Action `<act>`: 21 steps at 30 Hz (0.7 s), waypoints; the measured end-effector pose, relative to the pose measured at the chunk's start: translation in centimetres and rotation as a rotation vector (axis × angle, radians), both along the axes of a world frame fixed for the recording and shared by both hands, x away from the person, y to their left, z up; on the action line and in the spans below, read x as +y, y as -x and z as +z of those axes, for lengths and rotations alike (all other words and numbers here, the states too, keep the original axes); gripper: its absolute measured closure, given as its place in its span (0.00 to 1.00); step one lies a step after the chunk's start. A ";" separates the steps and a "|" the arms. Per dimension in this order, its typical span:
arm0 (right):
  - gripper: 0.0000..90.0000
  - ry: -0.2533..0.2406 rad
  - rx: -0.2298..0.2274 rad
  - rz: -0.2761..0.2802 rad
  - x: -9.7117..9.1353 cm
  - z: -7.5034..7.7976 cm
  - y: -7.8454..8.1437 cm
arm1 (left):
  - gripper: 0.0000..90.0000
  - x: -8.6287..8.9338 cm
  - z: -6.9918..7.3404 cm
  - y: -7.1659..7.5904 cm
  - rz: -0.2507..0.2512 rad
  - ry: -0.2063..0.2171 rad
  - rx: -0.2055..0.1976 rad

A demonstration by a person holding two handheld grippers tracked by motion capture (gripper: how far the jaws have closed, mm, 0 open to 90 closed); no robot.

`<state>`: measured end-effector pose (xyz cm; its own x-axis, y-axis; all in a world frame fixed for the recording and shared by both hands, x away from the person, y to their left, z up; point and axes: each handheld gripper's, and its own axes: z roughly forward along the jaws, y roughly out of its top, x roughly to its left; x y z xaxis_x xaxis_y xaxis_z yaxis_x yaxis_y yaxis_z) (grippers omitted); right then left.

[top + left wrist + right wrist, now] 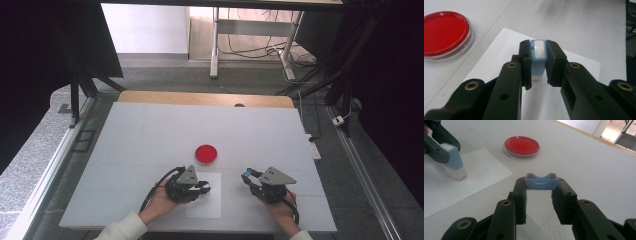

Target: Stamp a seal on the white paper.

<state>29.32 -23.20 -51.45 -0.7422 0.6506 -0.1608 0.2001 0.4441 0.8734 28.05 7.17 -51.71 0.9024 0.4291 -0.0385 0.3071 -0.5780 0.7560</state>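
Note:
My left gripper [538, 62] is shut on a blue and white stamp [539, 57] and holds it upright over a white sheet of paper [499, 57]. The right gripper view shows that stamp [454, 161] with its red-edged base on or just above the paper [461, 182]. My right gripper [541, 187] is shut on the stamp's small blue cap [541, 181], hollow side up, a little above the table. A round clear dish with a red pad [206, 154] lies just beyond both grippers. From above, the left gripper [205, 188] and right gripper [247, 175] sit near the front edge.
The white table top [150, 130] stretches far behind the dish, with a wooden strip [200, 98] at its back edge. Metal rails run along both sides. Cables and desk legs [215, 45] lie on the floor beyond.

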 end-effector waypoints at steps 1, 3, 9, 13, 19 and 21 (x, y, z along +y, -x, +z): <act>0.72 0.001 0.000 0.001 0.0 0.0 0.0 | 0.84 0.0 0.0 0.0 0.002 -0.005 -0.003; 0.72 0.000 0.000 0.001 0.1 0.0 0.0 | 0.84 -0.1 0.1 0.1 0.000 -0.017 -0.011; 0.72 0.002 0.002 0.000 0.1 0.0 0.1 | 0.84 -0.1 0.1 0.1 0.005 -0.016 -0.004; 0.72 0.001 0.000 0.000 0.1 0.0 0.1 | 0.85 -0.1 0.1 0.1 0.003 -0.017 -0.002; 0.72 0.001 -0.002 0.001 0.1 0.0 0.1 | 0.85 -0.2 0.1 0.1 0.002 -0.021 -0.004; 0.72 0.002 -0.002 0.001 0.1 0.0 0.1 | 0.85 -0.1 0.1 0.1 0.001 -0.019 -0.001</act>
<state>29.19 -23.07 -51.45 -0.7425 0.6497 -0.1631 0.1982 0.4457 0.8730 27.96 7.02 -51.65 0.9019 0.4310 -0.0290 0.3068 -0.5919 0.7453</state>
